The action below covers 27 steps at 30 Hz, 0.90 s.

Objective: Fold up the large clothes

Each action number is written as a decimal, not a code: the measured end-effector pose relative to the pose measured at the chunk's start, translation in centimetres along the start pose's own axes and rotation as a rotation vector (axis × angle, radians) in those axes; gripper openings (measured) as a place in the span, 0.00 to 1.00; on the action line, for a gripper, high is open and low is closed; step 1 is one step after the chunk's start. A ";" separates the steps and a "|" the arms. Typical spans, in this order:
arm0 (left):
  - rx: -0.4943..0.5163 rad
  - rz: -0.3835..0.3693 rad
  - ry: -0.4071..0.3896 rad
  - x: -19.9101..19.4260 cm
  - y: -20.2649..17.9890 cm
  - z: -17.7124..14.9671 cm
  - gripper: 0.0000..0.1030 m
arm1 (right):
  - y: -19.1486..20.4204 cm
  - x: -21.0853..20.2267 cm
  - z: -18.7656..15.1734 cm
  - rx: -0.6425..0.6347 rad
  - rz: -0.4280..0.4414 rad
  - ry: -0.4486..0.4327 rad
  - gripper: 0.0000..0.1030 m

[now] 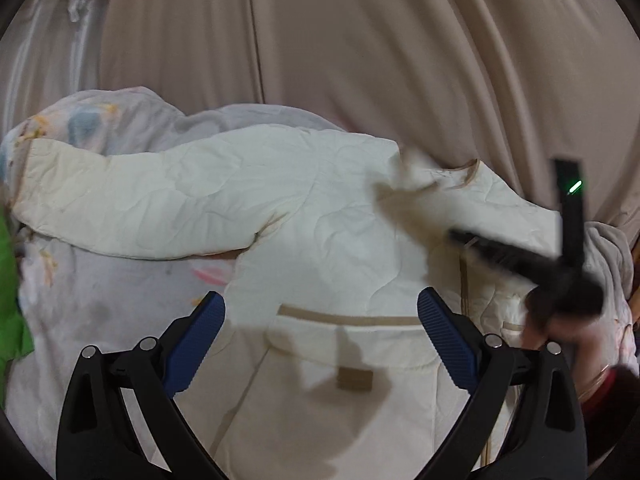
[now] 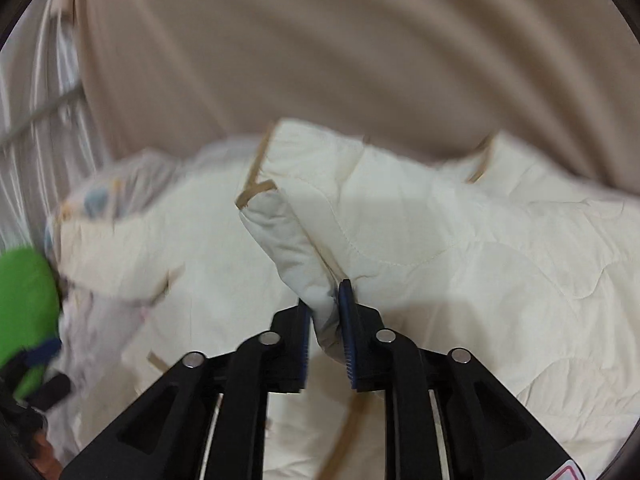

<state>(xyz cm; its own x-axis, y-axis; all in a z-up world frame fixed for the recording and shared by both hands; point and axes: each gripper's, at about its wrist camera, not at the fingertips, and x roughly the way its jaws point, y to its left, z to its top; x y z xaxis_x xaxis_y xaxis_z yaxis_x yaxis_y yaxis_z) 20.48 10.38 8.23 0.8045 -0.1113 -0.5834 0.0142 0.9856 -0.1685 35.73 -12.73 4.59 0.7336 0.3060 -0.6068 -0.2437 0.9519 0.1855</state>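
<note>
A cream quilted jacket [image 1: 320, 208] with tan trim lies spread on a bed, one sleeve [image 1: 132, 200] stretched out to the left. My left gripper [image 1: 320, 312] is open and empty above the jacket's front near a tan-edged pocket. My right gripper [image 2: 325, 300] is shut on a fold of the jacket's front edge [image 2: 296, 240] and lifts it off the rest of the jacket [image 2: 500, 248]. In the left wrist view the right gripper [image 1: 456, 236] shows blurred at the right, over the jacket's collar area.
A pale printed bedsheet [image 1: 100, 304] lies under the jacket. Beige curtains [image 1: 360, 40] hang behind the bed. A green item [image 1: 10, 288] sits at the left edge, and it also shows in the right wrist view [image 2: 24, 296].
</note>
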 end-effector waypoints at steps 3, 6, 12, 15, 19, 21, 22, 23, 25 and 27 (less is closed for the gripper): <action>-0.004 -0.102 0.055 3.0 -0.3 0.8 0.92 | 2.0 2.1 -2.5 -0.015 -0.015 0.084 0.31; -0.011 -0.175 0.132 6.5 -0.8 1.3 0.92 | 1.8 -0.7 -4.4 0.007 0.047 0.074 0.48; -0.145 -0.340 0.297 12.7 -2.7 1.9 0.92 | -4.2 -9.0 -9.5 0.155 0.053 0.003 0.55; -0.182 -0.398 0.364 15.1 -4.0 1.8 0.83 | -9.1 -12.7 -12.0 0.266 -0.057 -0.026 0.57; -0.146 -0.440 0.381 16.3 -5.7 2.6 0.17 | -15.0 -15.5 -13.7 0.478 -0.070 -0.061 0.57; -0.148 -0.448 0.352 16.0 -5.6 4.0 0.08 | -16.9 -15.7 -13.8 0.557 -0.042 -0.082 0.56; -0.144 -0.443 0.323 15.7 -5.6 4.9 0.07 | -17.6 -15.4 -13.6 0.583 -0.028 -0.085 0.53; -0.141 -0.432 0.283 15.2 -5.3 6.0 0.06 | -17.9 -14.7 -13.2 0.603 -0.014 -0.086 0.48; -0.132 -0.411 0.214 13.8 -4.6 7.6 0.06 | -18.7 -13.6 -12.3 0.643 0.014 -0.087 0.37; -0.130 -0.390 0.174 13.3 -3.5 8.8 0.06 | -18.5 -12.6 -11.5 0.671 0.033 -0.121 0.13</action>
<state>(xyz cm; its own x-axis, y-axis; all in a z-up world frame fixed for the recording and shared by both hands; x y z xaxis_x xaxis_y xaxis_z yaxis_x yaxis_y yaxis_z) 36.31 6.54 8.05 0.6421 -0.5020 -0.5794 0.2127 0.8427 -0.4946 23.68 -34.38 -0.09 0.8079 0.2972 -0.5089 0.1502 0.7311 0.6655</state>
